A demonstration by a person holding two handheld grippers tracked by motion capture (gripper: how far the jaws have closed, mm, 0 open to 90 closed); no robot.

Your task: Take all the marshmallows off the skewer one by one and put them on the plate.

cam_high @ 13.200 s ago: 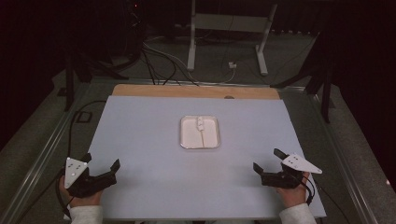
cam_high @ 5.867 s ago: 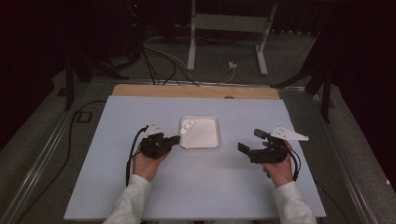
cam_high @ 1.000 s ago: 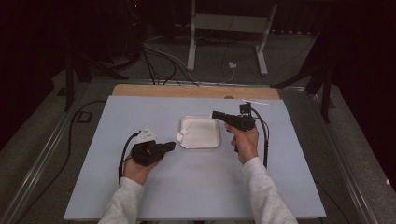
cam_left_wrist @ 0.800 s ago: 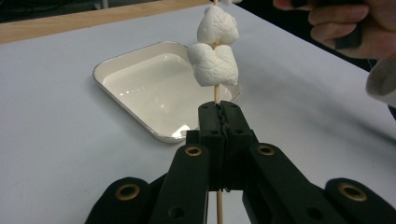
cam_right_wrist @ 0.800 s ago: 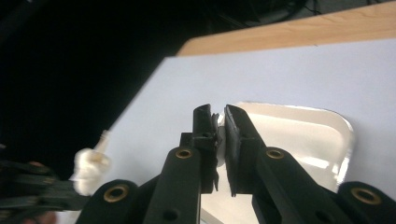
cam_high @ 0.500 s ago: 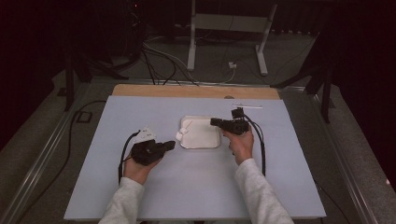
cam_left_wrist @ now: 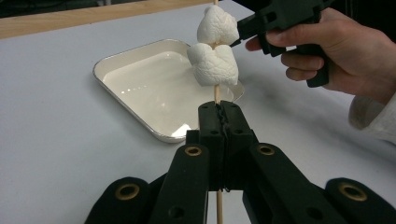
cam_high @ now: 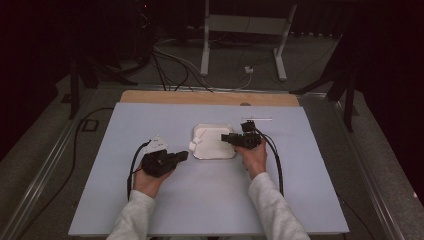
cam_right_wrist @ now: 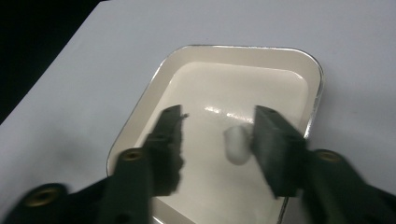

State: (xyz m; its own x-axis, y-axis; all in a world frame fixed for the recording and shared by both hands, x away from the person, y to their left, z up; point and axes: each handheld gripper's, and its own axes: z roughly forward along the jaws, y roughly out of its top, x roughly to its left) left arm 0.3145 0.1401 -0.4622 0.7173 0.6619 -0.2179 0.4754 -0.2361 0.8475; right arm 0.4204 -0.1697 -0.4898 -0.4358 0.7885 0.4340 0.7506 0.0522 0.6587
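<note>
High view: your left gripper (cam_high: 186, 156) rests low on the worktop (cam_high: 150, 210), its nose pointing at the tray (cam_high: 215, 152); your right gripper (cam_high: 226, 138) hangs over the tray's right side, so whatever comes off should land inside.

Left gripper view: your jaws are clamped tight on the skewer (cam_left_wrist: 216, 95), which stands upright over the tray's (cam_left_wrist: 119, 95) near edge. Two marshmallows (cam_left_wrist: 213, 63) sit threaded on it, one above the other. The right gripper (cam_left_wrist: 243, 29) reaches in at the upper marshmallow (cam_left_wrist: 216, 23); the clamp below steadies the stick against that pull.

Right gripper view: your jaws have just been opening and now stand moderately apart, pressing on nothing. A white lump (cam_right_wrist: 236, 145), probably a marshmallow, shows blurred between them by the right-hand pad over the tray (cam_right_wrist: 140, 116); whether it touches is unclear.
</note>
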